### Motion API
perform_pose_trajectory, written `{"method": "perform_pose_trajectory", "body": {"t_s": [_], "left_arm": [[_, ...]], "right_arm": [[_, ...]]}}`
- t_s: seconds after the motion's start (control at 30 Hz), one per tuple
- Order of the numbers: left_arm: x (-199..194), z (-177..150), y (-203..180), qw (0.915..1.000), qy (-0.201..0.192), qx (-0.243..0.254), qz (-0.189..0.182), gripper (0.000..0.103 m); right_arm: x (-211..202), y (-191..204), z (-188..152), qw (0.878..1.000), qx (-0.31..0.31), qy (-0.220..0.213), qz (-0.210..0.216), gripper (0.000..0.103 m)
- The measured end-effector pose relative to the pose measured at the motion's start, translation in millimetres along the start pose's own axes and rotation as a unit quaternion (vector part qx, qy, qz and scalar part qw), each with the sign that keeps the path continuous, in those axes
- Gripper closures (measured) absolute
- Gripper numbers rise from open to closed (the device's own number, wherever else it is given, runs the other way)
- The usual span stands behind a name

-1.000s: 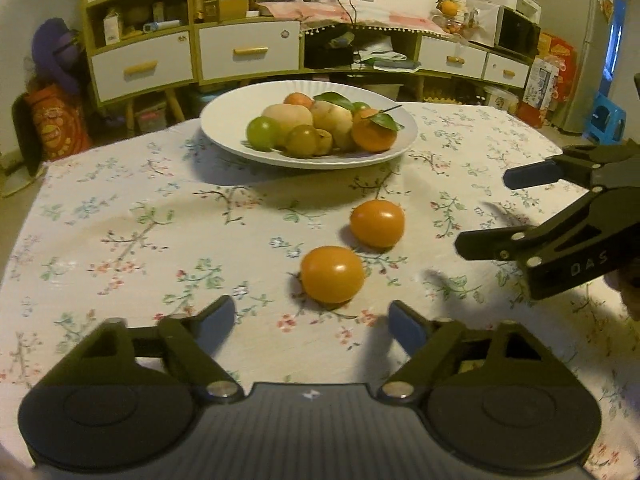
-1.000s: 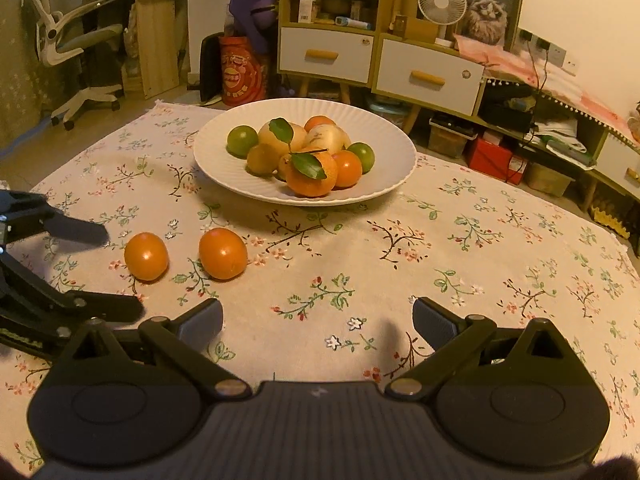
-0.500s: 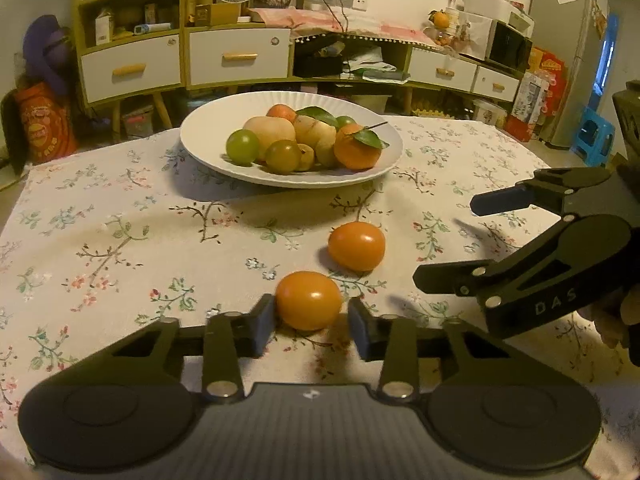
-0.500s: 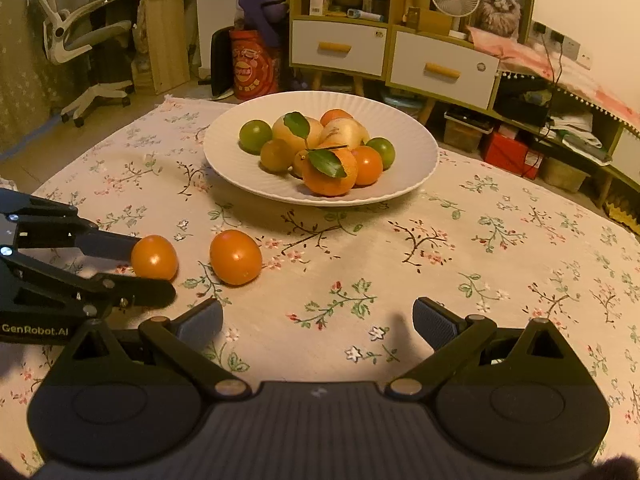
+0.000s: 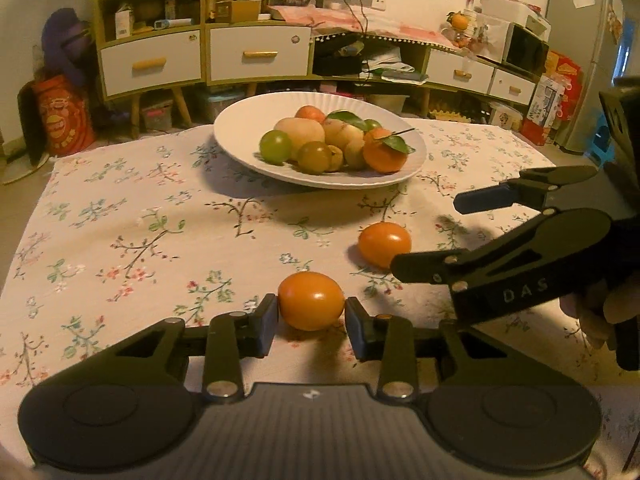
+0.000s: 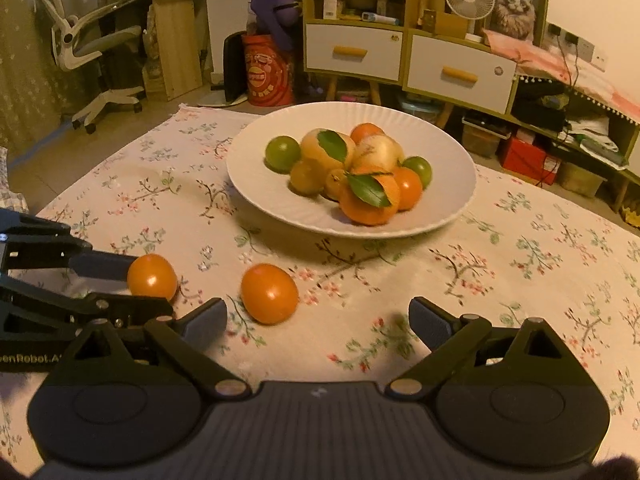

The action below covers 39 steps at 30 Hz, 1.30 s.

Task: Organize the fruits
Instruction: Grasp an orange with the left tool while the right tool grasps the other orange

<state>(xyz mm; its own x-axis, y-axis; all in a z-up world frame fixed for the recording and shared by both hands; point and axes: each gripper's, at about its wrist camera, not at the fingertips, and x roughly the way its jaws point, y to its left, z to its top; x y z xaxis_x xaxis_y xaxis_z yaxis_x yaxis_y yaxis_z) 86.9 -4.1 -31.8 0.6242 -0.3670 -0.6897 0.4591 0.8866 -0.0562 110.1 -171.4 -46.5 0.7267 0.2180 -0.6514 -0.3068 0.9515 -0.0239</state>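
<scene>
Two orange fruits lie on the floral tablecloth in front of a white plate (image 5: 236, 136) (image 6: 256, 200) piled with green, yellow and orange fruit. My left gripper (image 5: 311, 316) (image 6: 150, 286) is shut on the nearer orange fruit (image 5: 311, 306) (image 6: 152, 277), a pad pressed on each side. The second orange fruit (image 5: 384, 244) (image 6: 270, 293) rests just ahead of my right gripper (image 6: 316, 312) (image 5: 426, 236), closer to its left finger. The right jaws stand wide and are closing, with no pad touching the fruit.
A person's hand (image 5: 600, 312) holds the right gripper. Behind the table stand drawer cabinets (image 5: 256, 56) (image 6: 352, 52), a red bag (image 5: 60, 116) and an office chair (image 6: 92, 52). Bare cloth stretches left of the fruit and right of the plate.
The left jaws closed from wide open onto the nearer orange fruit. The right gripper moved in toward the second orange fruit, and the plate looms nearer in both views.
</scene>
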Motion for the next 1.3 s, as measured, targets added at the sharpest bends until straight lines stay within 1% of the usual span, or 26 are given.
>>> {"method": "perform_pose_trajectory", "body": {"t_s": [0.2,0.37,0.5,0.57,0.67,0.8,0.87,1.0,1.13,1.3], "left_arm": [[-1.1,0.0,4.1,1.0,0.004,-0.004,0.002,0.075],[-2.8,-0.2,3.8,1.0,0.005,-0.003,0.0,0.075],[-3.4,0.0,3.2,1.0,0.007,-0.003,-0.002,0.075],[-3.9,-0.2,2.5,1.0,0.007,-0.001,-0.003,0.075],[-3.5,0.4,2.1,1.0,0.007,-0.001,-0.002,0.075],[-3.1,0.4,2.0,1.0,0.007,-0.001,-0.002,0.075],[-3.1,0.3,2.1,1.0,0.007,-0.001,-0.003,0.075],[-2.5,0.7,1.4,1.0,0.008,0.0,-0.003,0.075],[-2.1,0.9,1.4,1.0,0.007,-0.001,-0.002,0.075],[-1.9,1.6,0.6,1.0,0.007,0.0,-0.004,0.075]], "right_arm": [[6.5,7.2,7.3,1.0,-0.006,0.001,0.008,0.015],[10.7,14.2,9.1,1.0,-0.019,0.008,0.017,0.028],[10.5,19.3,8.9,0.999,-0.033,0.01,0.02,0.034],[10.4,20.6,8.1,0.999,-0.039,0.011,0.019,0.04],[10.2,21.4,8.0,0.999,-0.042,0.01,0.017,0.045],[9.7,21.4,9.2,0.999,-0.039,0.008,0.016,0.049],[9.4,21.6,9.6,0.999,-0.04,0.008,0.018,0.055],[10.2,22.6,9.2,0.999,-0.046,0.011,0.021,0.061],[10.2,23.0,8.0,0.998,-0.051,0.013,0.025,0.072],[7.5,21.5,8.0,0.998,-0.047,0.012,0.027,0.073]]}}
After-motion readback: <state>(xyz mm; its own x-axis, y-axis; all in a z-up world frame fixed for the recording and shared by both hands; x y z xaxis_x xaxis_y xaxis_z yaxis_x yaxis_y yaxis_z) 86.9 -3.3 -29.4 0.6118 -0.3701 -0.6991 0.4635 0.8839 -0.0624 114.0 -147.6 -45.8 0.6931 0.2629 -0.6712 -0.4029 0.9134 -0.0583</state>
